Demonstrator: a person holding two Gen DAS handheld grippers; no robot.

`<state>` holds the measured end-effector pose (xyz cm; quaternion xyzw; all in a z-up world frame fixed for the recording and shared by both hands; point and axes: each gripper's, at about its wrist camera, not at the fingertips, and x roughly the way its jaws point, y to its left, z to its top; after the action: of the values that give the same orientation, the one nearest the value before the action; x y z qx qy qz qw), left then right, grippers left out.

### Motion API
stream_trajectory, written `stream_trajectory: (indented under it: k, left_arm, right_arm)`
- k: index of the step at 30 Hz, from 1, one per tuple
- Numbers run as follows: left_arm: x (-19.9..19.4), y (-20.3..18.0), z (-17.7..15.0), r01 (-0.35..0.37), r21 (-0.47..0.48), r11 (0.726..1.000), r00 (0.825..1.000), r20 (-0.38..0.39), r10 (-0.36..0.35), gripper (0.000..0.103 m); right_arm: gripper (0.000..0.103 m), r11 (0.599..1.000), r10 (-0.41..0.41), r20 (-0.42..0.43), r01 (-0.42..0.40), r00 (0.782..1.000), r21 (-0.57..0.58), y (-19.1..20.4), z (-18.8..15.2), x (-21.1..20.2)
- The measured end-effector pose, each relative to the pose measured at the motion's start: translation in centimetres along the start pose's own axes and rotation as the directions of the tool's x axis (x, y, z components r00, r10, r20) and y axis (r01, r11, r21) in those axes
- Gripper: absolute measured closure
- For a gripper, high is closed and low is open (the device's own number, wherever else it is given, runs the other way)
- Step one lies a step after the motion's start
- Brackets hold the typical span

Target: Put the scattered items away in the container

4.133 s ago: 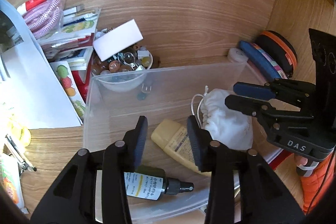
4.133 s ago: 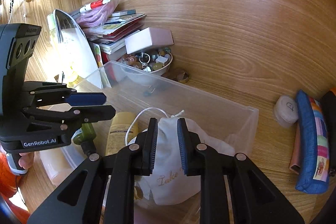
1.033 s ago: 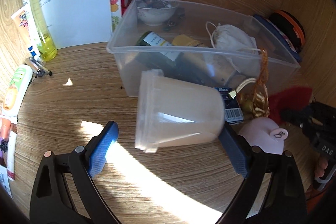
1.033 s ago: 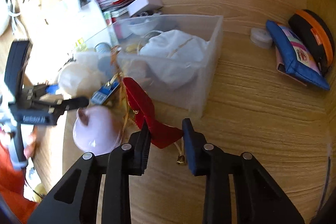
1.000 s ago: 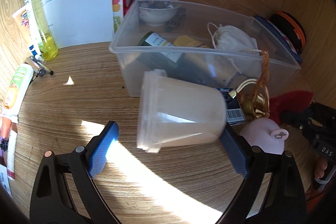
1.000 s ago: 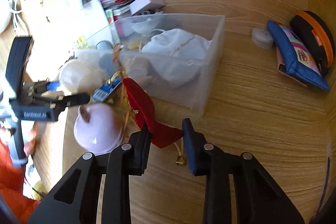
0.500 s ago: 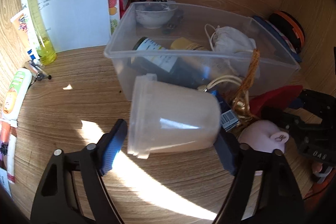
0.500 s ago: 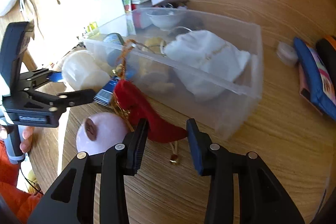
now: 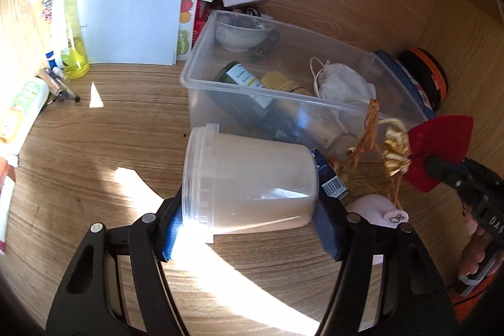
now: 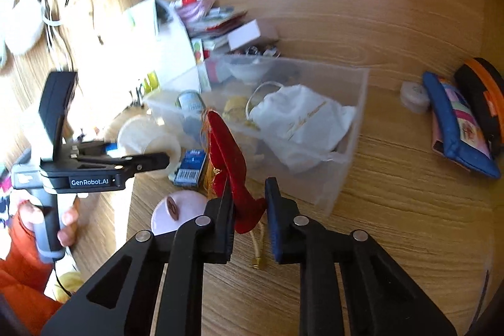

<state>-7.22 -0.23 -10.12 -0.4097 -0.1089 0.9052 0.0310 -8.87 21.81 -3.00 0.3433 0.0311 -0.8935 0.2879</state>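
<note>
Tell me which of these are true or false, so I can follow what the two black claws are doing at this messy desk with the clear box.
1. The left gripper has a translucent lidded tub lying on its side between its fingers. True.
2. The right gripper is empty. False: a red fabric ornament with gold cords sits between its fingers.
3. The white drawstring pouch lies on the desk beside the clear bin. False: it is inside the bin.
4. A pink round object rests on the desk outside the bin. True.
5. The blue patterned pouch is already in the bin. False: it lies on the desk, to the bin's right.
</note>
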Motion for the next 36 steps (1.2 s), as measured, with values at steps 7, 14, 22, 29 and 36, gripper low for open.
stream_trajectory:
  k: [7,14,22,29,36]
  left_arm:
    - [-1.8,0.0,-0.1,0.008,-0.004,1.0,1.0,0.026,-0.008,0.036]
    - [-2.7,0.3,-0.3,0.029,-0.012,1.0,0.999,0.03,-0.029,0.037]
    - [-3.6,0.5,-0.2,0.02,-0.026,0.999,0.999,0.05,-0.019,0.037]
    - [-5.0,0.0,1.2,-0.037,0.01,0.999,0.994,0.107,0.036,0.037]
    - [-6.4,-0.8,3.6,-0.065,0.054,0.996,0.984,0.167,0.055,0.037]
  right_arm:
    - [0.087,0.999,-0.032,0.053,0.031,0.998,0.013,-0.2,0.6,-2.5]
    - [0.087,0.999,-0.052,0.09,0.05,0.995,0.022,0.0,0.9,-4.2]
    - [0.087,0.998,-0.062,0.122,0.061,0.991,0.014,0.2,1.5,-5.3]
    - [0.087,0.998,-0.059,0.137,0.059,0.989,0.006,-0.2,2.5,-5.2]
    - [0.087,0.998,-0.058,0.159,0.058,0.986,0.008,-0.8,4.0,-5.0]
